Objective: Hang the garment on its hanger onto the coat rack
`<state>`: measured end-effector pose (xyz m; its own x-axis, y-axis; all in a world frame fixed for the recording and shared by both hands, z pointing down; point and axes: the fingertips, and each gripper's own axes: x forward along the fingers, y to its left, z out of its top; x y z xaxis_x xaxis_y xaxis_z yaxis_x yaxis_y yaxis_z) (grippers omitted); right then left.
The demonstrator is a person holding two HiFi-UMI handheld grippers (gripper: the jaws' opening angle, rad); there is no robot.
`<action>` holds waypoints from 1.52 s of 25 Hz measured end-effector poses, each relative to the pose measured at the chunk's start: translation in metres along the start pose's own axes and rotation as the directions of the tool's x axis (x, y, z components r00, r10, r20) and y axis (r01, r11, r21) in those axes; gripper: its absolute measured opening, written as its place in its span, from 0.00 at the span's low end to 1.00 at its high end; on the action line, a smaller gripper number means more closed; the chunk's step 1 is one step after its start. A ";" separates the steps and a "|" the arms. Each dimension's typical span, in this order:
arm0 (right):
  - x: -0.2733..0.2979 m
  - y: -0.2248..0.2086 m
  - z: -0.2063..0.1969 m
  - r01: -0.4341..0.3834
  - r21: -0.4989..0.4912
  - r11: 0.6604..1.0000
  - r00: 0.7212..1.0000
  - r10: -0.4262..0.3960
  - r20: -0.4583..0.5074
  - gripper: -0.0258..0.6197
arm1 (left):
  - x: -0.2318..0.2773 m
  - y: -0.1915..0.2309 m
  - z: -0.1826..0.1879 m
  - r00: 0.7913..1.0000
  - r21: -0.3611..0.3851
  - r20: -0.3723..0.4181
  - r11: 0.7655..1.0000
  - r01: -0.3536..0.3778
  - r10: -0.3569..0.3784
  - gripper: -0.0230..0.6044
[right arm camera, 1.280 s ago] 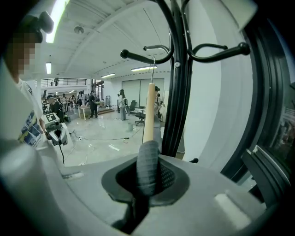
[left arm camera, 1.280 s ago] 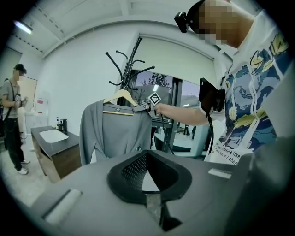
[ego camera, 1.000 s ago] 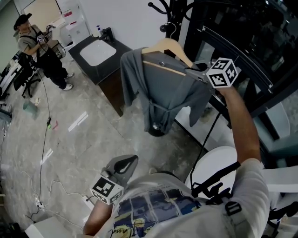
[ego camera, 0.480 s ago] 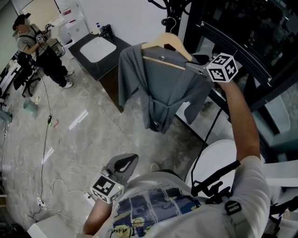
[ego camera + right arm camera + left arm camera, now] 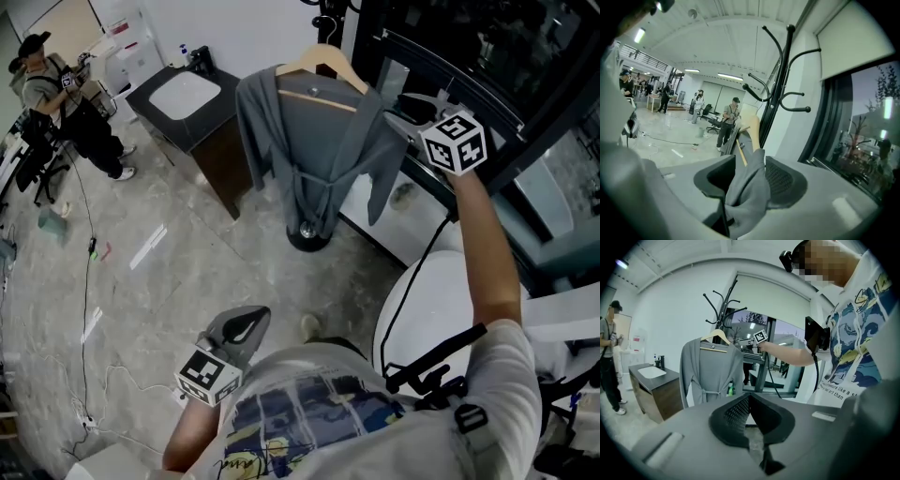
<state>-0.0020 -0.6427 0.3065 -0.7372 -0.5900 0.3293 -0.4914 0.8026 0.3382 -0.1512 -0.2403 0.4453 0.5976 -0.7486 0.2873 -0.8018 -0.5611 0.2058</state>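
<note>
Your right gripper point(image 5: 749, 164) is opening, with the garment point(image 5: 314, 141) shoulder lying loose between its jaws. The hanger point(image 5: 323, 64) is apparently hanging from the rack point(image 5: 723, 301) top. Only withdrawing is remaining. Your left gripper point(image 5: 749, 397) is idling closed and empty.

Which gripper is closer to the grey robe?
Right. The right hand-held gripper is at the shoulder of the robe, fabric between its opening jaws; the left hand-held gripper hangs low, far away.

coat rack point(image 5: 319, 244) top cut off by upper edge, its pole hidden behind garment point(image 5: 314, 141)
</note>
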 end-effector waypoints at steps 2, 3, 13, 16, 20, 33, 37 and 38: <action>-0.019 0.020 0.000 0.031 0.001 1.000 1.000 -0.031 0.006 0.33 | -0.010 -0.006 -0.004 1.000 0.008 0.005 1.000 0.014 -0.014 0.04; -0.029 0.033 -0.002 0.041 0.000 0.999 0.999 -0.041 0.006 0.31 | -0.015 -0.009 -0.005 1.000 0.013 0.007 1.000 0.021 -0.021 0.04; -0.123 0.202 -0.058 0.057 0.110 0.992 0.998 -0.056 -0.016 0.04 | -0.052 -0.044 -0.026 0.994 0.043 0.014 0.993 0.112 -0.113 0.04; -0.148 0.249 -0.064 0.052 0.164 0.985 0.999 -0.052 -0.007 0.04 | -0.061 -0.055 -0.033 0.992 0.046 0.013 0.991 0.127 -0.128 0.04; -0.176 0.302 -0.074 0.049 0.230 0.972 0.999 -0.051 0.003 0.04 | -0.071 -0.071 -0.045 0.988 0.050 0.014 0.987 0.153 -0.154 0.04; -0.230 0.418 -0.103 0.016 0.300 0.954 1.000 -0.010 -0.024 0.04 | -0.100 -0.113 -0.071 0.982 0.055 0.024 0.981 0.184 -0.186 0.04; -0.237 0.437 -0.103 0.006 0.295 0.955 1.000 0.001 -0.023 0.04 | -0.105 -0.120 -0.076 0.981 0.057 0.019 0.980 0.192 -0.193 0.04; -0.238 0.441 -0.102 -0.001 0.296 0.955 1.000 0.008 -0.023 0.04 | -0.106 -0.121 -0.077 0.981 0.056 0.018 0.980 0.192 -0.193 0.04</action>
<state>0.0044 -0.1568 0.4674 -0.7300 -0.5855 0.3525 -0.6061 0.7930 0.0621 -0.1183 -0.0655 0.4618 0.7412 -0.6323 0.2253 -0.6705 -0.7132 0.2044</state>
